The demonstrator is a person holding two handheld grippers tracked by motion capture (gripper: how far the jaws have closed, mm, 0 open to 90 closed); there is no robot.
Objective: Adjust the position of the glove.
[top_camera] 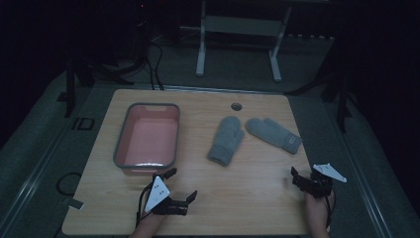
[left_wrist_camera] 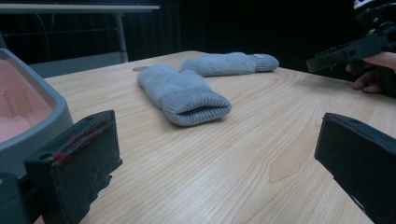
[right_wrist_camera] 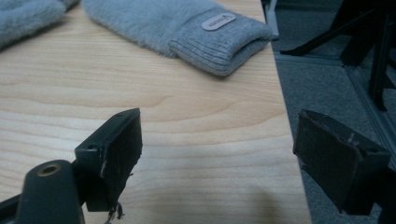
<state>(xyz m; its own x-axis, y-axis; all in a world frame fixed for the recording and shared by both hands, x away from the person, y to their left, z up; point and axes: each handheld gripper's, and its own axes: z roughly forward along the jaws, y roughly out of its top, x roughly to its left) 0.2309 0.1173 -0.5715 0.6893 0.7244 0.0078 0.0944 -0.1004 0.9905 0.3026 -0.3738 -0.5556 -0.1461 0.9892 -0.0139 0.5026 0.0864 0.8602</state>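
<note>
Two grey mittens lie flat mid-table, the left mitten [top_camera: 226, 140] beside the right mitten [top_camera: 274, 134], apparently laid out for transfer into the pink basin [top_camera: 120, 148]. Left gripper [top_camera: 182, 184] and right gripper [top_camera: 295, 177] rest low at the near edge, jaws spread, holding nothing.

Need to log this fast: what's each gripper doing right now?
Left gripper: open, holding nothing, near the bin.
Right gripper: open, holding nothing, short of the mittens.
</note>
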